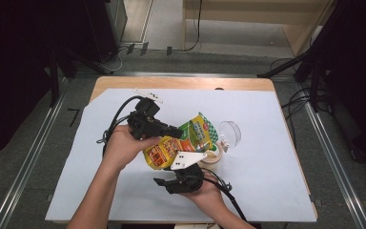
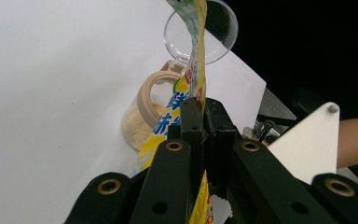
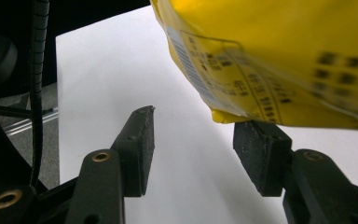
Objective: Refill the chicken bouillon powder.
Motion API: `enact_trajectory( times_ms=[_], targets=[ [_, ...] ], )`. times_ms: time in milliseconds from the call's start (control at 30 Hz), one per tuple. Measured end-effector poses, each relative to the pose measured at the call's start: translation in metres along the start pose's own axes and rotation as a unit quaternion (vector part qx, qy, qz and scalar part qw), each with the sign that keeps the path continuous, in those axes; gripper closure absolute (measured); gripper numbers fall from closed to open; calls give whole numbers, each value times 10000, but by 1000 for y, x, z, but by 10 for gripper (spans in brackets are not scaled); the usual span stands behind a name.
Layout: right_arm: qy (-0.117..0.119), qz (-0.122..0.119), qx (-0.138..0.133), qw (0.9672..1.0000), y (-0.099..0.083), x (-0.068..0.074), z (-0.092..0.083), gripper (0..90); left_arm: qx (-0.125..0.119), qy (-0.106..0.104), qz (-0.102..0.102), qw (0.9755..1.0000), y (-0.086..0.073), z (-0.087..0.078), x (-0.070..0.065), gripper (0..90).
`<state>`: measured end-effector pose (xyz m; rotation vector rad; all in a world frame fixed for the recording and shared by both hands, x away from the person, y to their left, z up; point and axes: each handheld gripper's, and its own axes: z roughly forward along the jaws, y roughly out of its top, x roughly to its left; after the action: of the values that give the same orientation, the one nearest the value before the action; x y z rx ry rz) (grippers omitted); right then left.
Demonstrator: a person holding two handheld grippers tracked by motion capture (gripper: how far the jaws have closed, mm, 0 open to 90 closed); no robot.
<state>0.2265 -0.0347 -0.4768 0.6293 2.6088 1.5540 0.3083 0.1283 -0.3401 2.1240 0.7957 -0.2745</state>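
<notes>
A yellow, green and orange snack pouch [image 1: 181,143] hangs tilted over the white sheet, its top corner toward a clear lid [image 1: 229,132]. My left gripper [image 1: 177,130] is shut on the pouch's edge; in the left gripper view the jaws [image 2: 200,109] pinch the thin pouch [image 2: 196,70] edge-on. Below it stands an open jar [image 2: 142,116] with a beige rim and pale powder inside. My right gripper [image 1: 164,180] sits just under the pouch's lower end. In the right gripper view it is open [image 3: 198,135], nothing between the pads, and the yellow pouch [image 3: 270,56] hangs right above the right pad [image 3: 261,154].
A white sheet [image 1: 267,181] covers most of the wooden table [image 1: 181,83]. The jar [image 1: 214,158] stands right of the pouch, the clear lid beside it. A small white strip [image 1: 147,95] lies at the sheet's far edge. Metal rails and cables run on the floor around.
</notes>
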Motion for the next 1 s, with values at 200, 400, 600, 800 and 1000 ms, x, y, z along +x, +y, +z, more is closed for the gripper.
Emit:
enact_trajectory(
  times_ms=[200, 400, 600, 800, 1000],
  targets=[
    [-26, -2, -37, 10000, 0, -1, -3, 495, -8, -3, 31, 10000, -4, -7, 4, 888],
    [-4, 0, -36, 10000, 0, 0, -3, 495, -11, 25, -46, 10000, -9, -12, 10, 890],
    [11, -50, 14, 10000, -2, 4, -2, 495, -22, -79, -36, 10000, -13, -16, 16, 892],
    [24, -53, -7, 10000, -2, 5, -4, 495, -194, -163, -92, 9996, -16, -24, 21, 894],
    [17, -18, -5, 10000, -2, 5, -8, 495, -466, -227, -130, 9986, -19, -37, 29, 894]
  ],
)
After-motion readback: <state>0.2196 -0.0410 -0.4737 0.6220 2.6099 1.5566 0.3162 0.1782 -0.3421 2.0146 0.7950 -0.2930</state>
